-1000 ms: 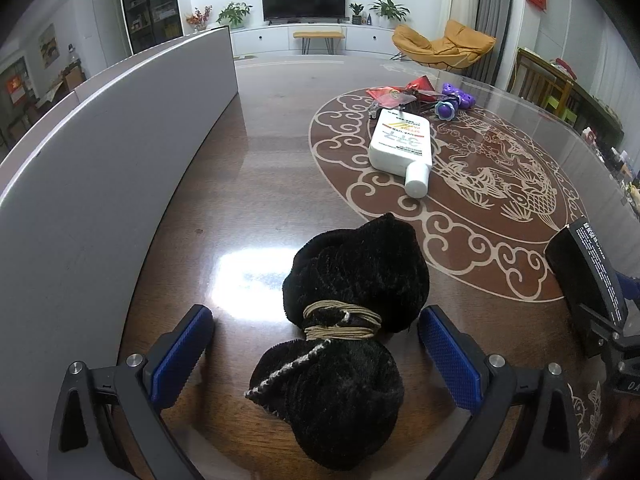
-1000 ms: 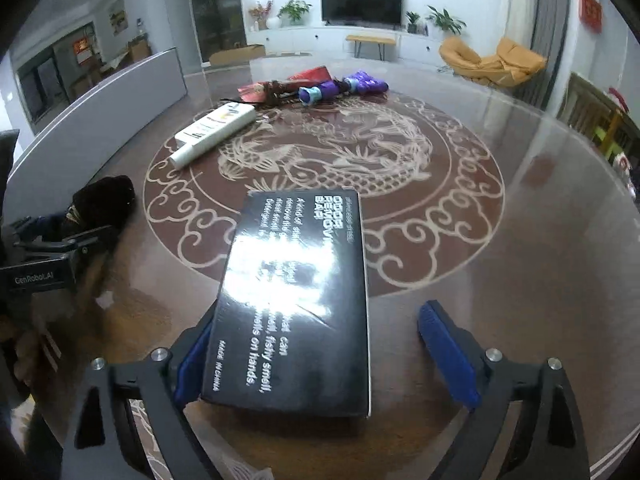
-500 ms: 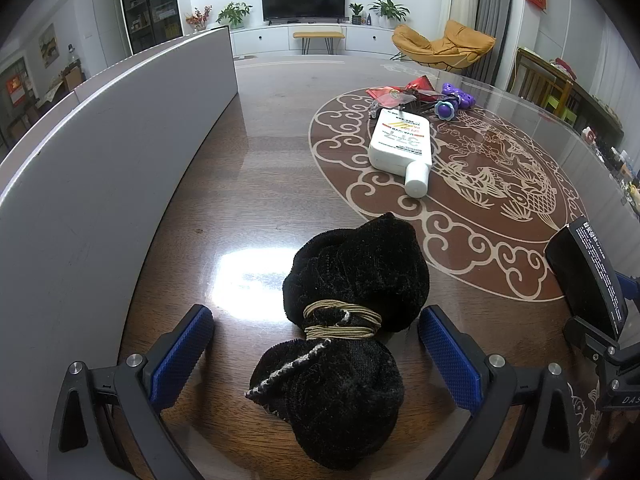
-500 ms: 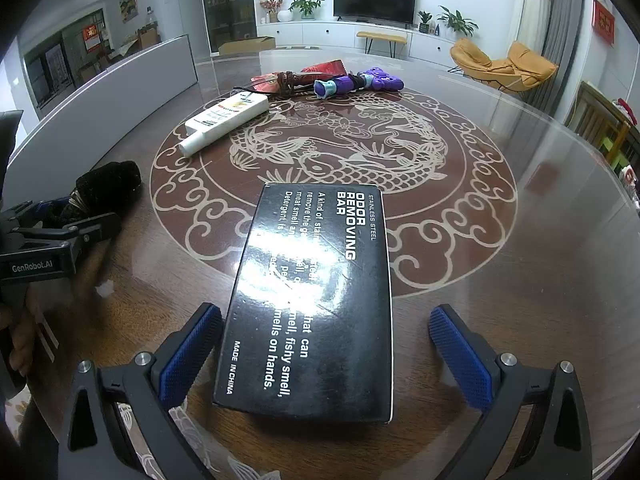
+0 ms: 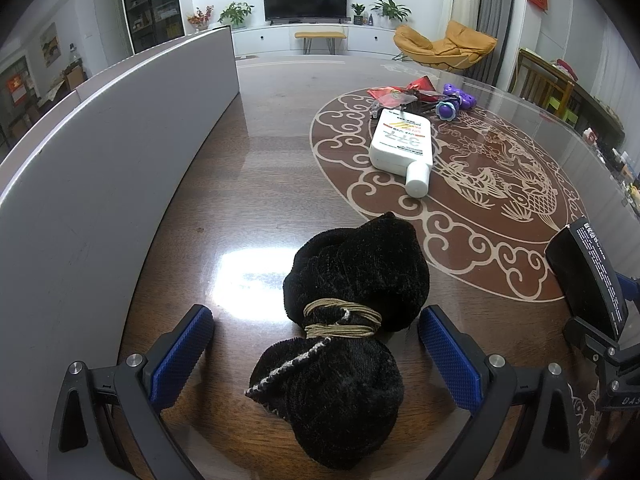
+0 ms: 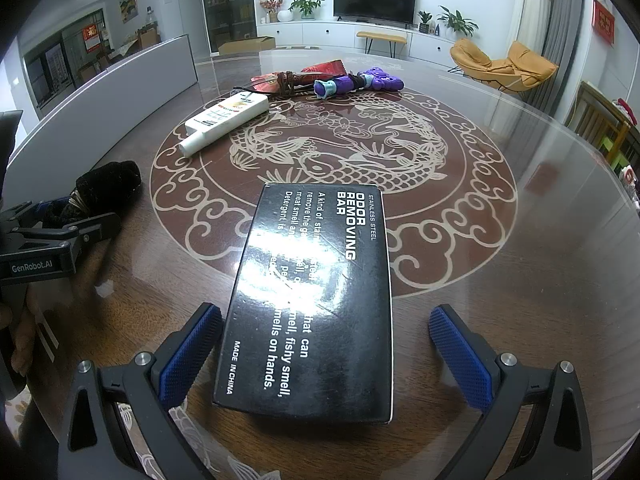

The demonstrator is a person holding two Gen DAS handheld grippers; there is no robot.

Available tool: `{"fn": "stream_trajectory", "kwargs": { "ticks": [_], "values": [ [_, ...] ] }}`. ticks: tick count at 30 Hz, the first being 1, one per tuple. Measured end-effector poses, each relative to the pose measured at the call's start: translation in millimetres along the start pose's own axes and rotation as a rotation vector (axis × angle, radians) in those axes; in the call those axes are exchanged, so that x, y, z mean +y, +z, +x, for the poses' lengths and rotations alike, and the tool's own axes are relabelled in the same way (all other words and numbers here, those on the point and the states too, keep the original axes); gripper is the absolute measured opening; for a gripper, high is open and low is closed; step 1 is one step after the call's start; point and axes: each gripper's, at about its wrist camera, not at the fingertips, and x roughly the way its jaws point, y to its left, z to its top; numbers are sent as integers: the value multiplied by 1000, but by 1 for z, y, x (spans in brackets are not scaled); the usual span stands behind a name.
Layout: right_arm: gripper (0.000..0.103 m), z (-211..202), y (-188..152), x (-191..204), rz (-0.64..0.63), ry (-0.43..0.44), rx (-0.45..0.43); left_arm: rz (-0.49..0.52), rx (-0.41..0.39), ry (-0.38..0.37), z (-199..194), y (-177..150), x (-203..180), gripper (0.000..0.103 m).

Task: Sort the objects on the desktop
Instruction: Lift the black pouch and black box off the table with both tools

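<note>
A: Right in front of us, a black velvet pouch (image 5: 348, 332), tied round the middle with tan cord (image 5: 340, 318), lying on the tabletop (image 5: 256, 168). Whatever's inside is hidden; the neck's cinched tight.

B: And the left gripper (image 5: 316, 356) straddles it, blue pads spread wide on either side, neither one touching the fabric.

A: Over on the right, a black box (image 6: 316, 300) reading "ODOR REMOVING BAR", closed, flat on the glass at the edge of the fish medallion (image 6: 344, 152).

B: The right gripper (image 6: 326, 360) has its jaws fully apart around the box's near end. The left pad sits just beside the box edge, the right pad stands clear of it.

A: Further out, a white bottle (image 6: 226, 120) lies on its side, cap toward us.

B: Beyond that, a small heap: red packet (image 6: 326, 69), a purple toy (image 6: 360, 80), something brown and strappy I can't identify.

A: A grey panel (image 5: 100, 152) curves along the left side.
</note>
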Motion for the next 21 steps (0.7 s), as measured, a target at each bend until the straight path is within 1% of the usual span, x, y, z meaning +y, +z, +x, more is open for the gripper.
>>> {"fn": "stream_trajectory", "kwargs": {
  "ticks": [6,12,14,15,16,17,19,20,21],
  "values": [
    [103,0,0,0,0,0,0,-33,2,23,-6,-9,0,103],
    [103,0,0,0,0,0,-1,-33,15,22,-6,-11,-1,103],
    [103,0,0,0,-1,0,0,-13,21,9,-6,-12,0,103],
    [103,1,2,0,-10,1,17,6,26,-2,-7,-13,0,103],
    [103,4,4,-1,-18,12,54,28,39,-19,-7,-13,0,103],
    [103,7,10,-2,-33,22,107,59,68,-38,-6,-11,1,103],
    [103,16,26,-2,-55,40,219,89,115,-56,-4,-7,1,103],
    [100,19,31,-3,-60,62,249,102,133,-63,-2,-4,1,103],
    [97,21,37,-4,-63,84,262,118,124,-72,-4,-2,0,88]
  ]
}}
